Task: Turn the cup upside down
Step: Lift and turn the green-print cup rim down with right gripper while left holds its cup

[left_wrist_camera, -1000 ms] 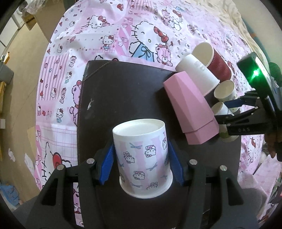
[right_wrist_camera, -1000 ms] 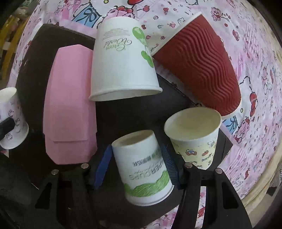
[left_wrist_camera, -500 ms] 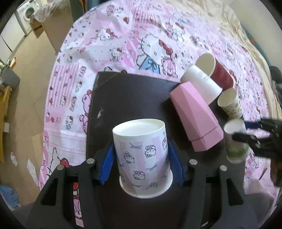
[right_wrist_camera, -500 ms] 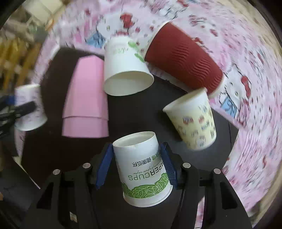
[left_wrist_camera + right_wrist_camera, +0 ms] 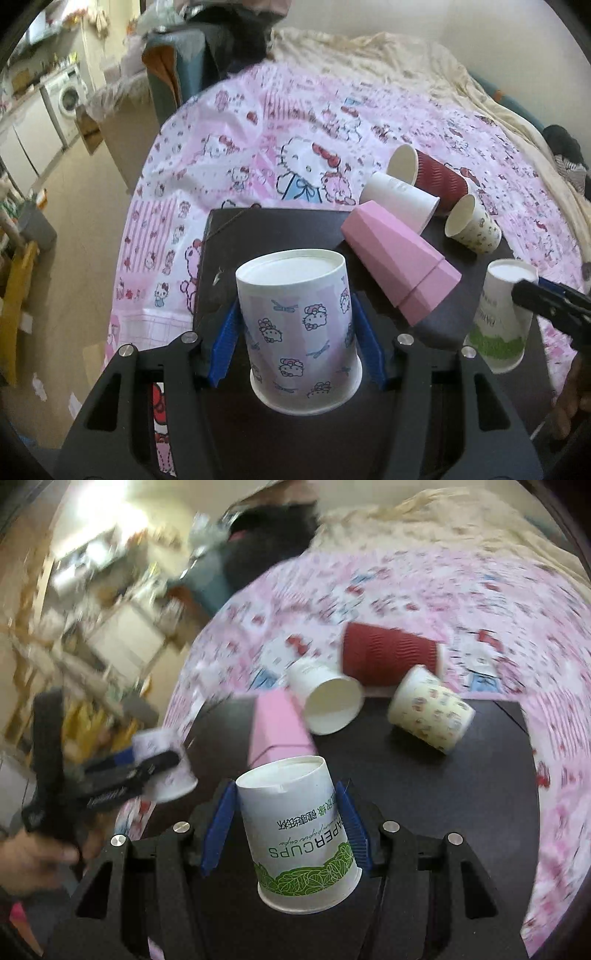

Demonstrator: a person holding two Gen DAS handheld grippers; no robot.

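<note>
the left tongs (image 5: pixel 299 332) are clenched on the kitty-print cup (image 5: pixel 301 332), and the right tongs (image 5: pixel 288 819) are clenched on the green-leaf cup (image 5: pixel 299 830); each cup sits between the blue pads with its closed bottom pointing away from the tongs. i judge they are held so to go rim-down on the dark desk (image 5: pixel 280 232) just ahead, while four more cups lie on their sides beyond the tongs.

Smooth paper on the cat-print cup (image 5: pixel 299 332); ribbed paper on the red cup (image 5: pixel 439 179); glossy printed cloth (image 5: pixel 258 122); matt dark mat (image 5: pixel 280 236) underneath.
</note>
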